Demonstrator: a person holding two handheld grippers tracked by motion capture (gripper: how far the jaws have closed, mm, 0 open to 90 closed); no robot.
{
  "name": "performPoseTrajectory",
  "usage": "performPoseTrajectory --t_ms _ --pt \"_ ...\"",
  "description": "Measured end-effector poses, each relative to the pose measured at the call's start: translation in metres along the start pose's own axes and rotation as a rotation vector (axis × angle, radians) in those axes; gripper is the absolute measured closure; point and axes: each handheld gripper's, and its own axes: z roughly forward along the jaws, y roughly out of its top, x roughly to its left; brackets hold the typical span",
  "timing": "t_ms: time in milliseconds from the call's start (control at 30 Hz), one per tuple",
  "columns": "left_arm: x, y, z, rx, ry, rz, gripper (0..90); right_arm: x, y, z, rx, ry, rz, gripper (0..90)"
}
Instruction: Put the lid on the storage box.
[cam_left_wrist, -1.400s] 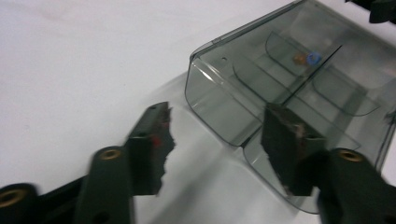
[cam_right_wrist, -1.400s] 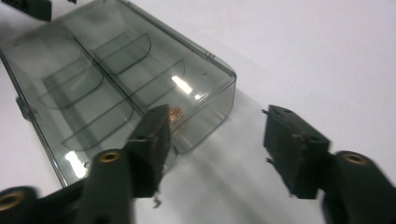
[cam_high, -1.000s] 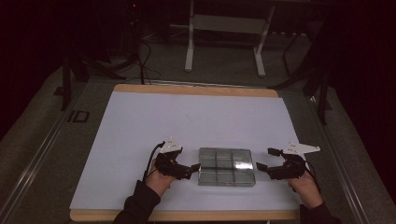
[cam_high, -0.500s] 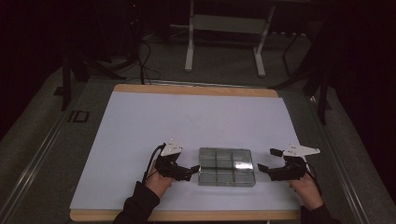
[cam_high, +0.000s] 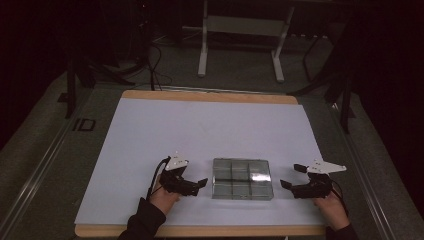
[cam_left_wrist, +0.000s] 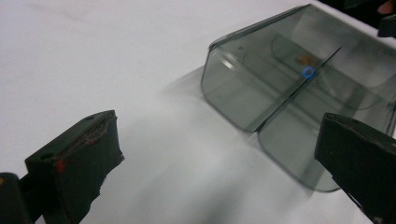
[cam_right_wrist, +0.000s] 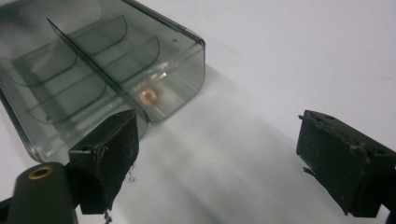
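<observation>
Grippers flank the smoky divided box (cam_high: 242, 178) at the table's (cam_high: 150, 130) near edge, left gripper (cam_high: 199, 184) and right gripper (cam_high: 290, 178) both gaping, neither touching it. Left gripper view catches a blue ring (cam_left_wrist: 307, 72) inside; right gripper view shows a coppery ring (cam_right_wrist: 148, 97).

Both grippers are black, each topped by a pale three-cornered plate. The left gripper (cam_high: 192, 185) trails a black cable looping toward 7 o'clock; its worn pads (cam_left_wrist: 79, 163) carry a red dot. The right gripper (cam_high: 292, 186) shows a brass-ringed screw hole. A dark sleeve (cam_high: 145, 222) covers the left forearm.
</observation>
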Motion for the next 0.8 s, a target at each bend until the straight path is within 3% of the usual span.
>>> performPoseTrajectory --t_ms 467,800 --pt "0.012 -0.016 -0.017 0.013 0.062 -0.026 0.7 -0.011 -0.022 -0.008 0.004 -0.075 0.032 12.5" --pt "0.022 -0.027 -0.034 -0.001 0.117 -0.040 0.7 -0.015 -0.031 -0.015 0.000 -0.094 0.058 12.5"
